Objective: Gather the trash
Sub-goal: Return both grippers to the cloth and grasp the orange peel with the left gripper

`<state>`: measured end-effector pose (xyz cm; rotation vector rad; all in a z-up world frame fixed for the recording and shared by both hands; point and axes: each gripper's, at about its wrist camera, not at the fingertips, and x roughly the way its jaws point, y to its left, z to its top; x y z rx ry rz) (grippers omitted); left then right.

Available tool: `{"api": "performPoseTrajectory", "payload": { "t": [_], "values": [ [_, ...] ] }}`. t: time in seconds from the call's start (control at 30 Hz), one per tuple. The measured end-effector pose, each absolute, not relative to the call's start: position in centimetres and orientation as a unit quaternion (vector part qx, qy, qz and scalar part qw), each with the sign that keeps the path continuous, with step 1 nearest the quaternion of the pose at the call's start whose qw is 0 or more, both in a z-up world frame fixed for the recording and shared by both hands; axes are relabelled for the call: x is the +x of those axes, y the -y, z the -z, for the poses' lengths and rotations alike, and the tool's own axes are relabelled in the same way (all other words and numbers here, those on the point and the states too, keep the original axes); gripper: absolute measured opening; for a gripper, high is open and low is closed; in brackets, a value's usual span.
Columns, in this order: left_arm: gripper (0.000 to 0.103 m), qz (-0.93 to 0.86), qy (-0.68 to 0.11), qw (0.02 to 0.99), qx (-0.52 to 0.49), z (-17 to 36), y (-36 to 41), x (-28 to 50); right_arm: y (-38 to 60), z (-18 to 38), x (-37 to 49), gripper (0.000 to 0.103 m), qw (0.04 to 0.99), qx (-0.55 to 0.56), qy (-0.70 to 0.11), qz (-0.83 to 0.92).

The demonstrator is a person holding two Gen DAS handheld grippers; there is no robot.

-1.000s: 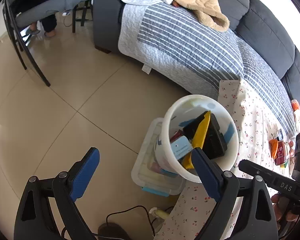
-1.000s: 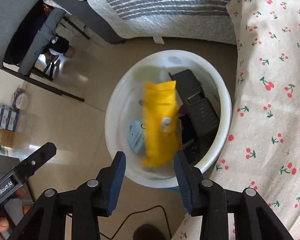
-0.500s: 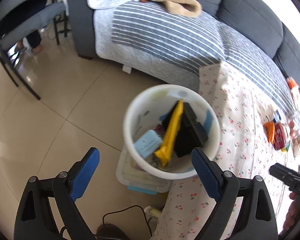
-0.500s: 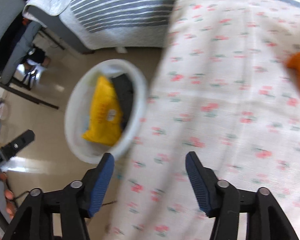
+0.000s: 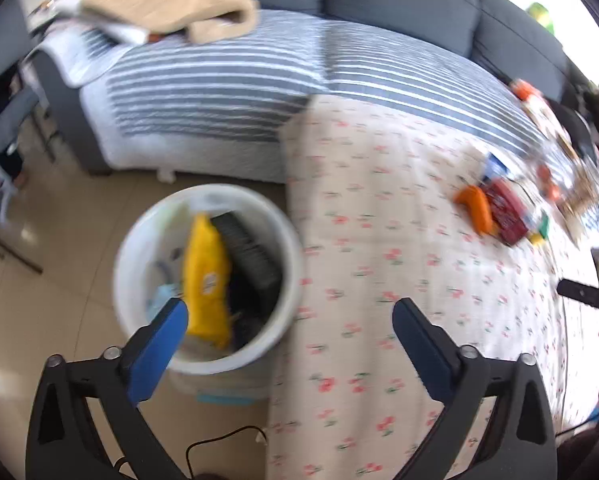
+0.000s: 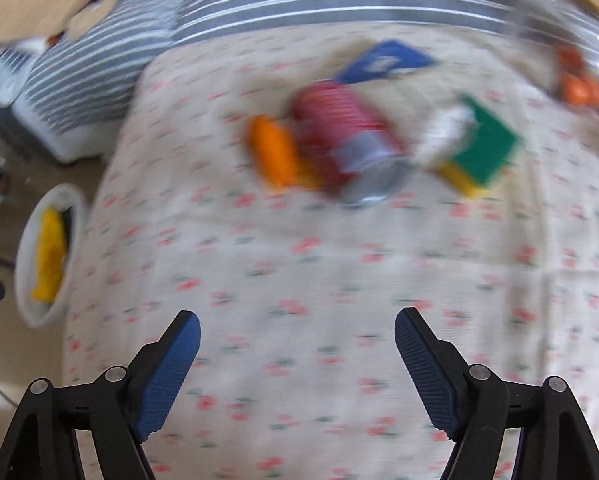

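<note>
A: Bin (image 5: 139, 240)?
B: White plastic, smooth, slight sheen. Yellow bag (image 5: 205, 276) inside looks like glossy film.
A: Fingers (image 6: 423, 368)?
B: Blue ribbed rubbery pads on matt black plastic frames.
A: Desk cover?
B: Cherry-print tablecloth (image 6: 299, 280), matt woven cloth. Red can (image 6: 351, 140) on it is metal, shiny silver end; too blurred for more.
A: Floor (image 5: 51, 320)?
B: Beige tile, glossy. Sofa's striped quilt (image 5: 219, 92) is stitched matt fabric.

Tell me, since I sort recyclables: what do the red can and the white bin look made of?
Red can: probably metal, with a glossy red body and a bare silvery end, though blur hides detail. White bin: likely plastic, with thin, smooth, slightly translucent walls and a rolled rim.
</note>
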<state>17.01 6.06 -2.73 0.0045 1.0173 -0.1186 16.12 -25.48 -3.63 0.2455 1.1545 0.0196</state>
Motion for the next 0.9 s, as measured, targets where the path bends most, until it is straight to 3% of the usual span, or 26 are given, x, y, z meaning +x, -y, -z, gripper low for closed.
{"api": "performPoseTrajectory", "payload": {
  "t": [0.23, 0.57, 0.73, 0.9],
  "values": [
    [0.103, 0.097, -0.478, 0.870, 0.074, 3.3, 1.8, 18.3, 30.8, 5.3, 15.1, 0.085, 0.811, 0.185, -0.554, 0.031],
    [0.102, 0.132, -0.454, 0.874, 0.115, 5.1, 11.0, 22.1, 34.5, 5.7, 15.1, 0.086, 0.821, 0.144, -0.551, 0.048],
    [0.085, 0.152, -0.461, 0.874, 0.037, 6.5, 12.1, 24.7, 36.6, 5.7, 14.7, 0.086, 0.825, 0.122, -0.547, 0.064],
    [0.063, 0.161, -0.467, 0.868, 0.042, 7.6, 14.5, 26.0, 38.7, 5.8, 14.4, 0.086, 0.825, 0.111, -0.551, 0.068]
  ]
}}
